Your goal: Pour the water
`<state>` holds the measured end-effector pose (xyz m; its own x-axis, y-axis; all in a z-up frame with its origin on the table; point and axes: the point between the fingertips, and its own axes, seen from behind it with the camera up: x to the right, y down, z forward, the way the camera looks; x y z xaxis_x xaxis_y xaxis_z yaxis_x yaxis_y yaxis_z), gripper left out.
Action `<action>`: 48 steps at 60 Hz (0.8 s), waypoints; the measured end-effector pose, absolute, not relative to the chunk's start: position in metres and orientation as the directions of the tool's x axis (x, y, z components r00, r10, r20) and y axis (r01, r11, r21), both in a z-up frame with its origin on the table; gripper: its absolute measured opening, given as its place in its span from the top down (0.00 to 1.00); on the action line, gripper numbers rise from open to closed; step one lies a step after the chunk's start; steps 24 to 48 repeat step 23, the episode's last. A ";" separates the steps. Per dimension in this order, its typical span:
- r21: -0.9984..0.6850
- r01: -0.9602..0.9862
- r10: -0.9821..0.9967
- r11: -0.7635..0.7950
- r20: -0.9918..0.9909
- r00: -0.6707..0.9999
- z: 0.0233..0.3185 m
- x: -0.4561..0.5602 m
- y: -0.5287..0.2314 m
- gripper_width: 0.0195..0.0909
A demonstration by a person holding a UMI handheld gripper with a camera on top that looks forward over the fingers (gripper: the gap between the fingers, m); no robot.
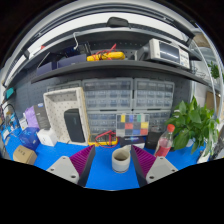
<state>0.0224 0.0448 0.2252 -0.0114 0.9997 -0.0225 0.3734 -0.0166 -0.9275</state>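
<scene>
Surface: your blue surface [110, 172] runs ahead to a shelving unit [120, 75] and drawer cabinets [130, 95]
Tongs: your tongs [113, 160] stand spread wide, holding nothing
Cup: white cup [121, 159] sits on the surface between your fingers, gaps either side
Plant: green plant [192, 125] stands off to your right; colour chart [132, 125] beyond the cup

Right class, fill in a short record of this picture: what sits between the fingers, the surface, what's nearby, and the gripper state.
between fingers: white cup, upright, gap at each side
gripper: open, purple pads flank the cup
surface: blue table
beyond right finger: green plant, bottle with red cap
behind cup: colour chart
water: cannot tell
</scene>
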 end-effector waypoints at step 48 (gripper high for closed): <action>-0.926 0.377 0.998 -0.030 -0.048 -0.038 0.236 0.028 0.007 0.27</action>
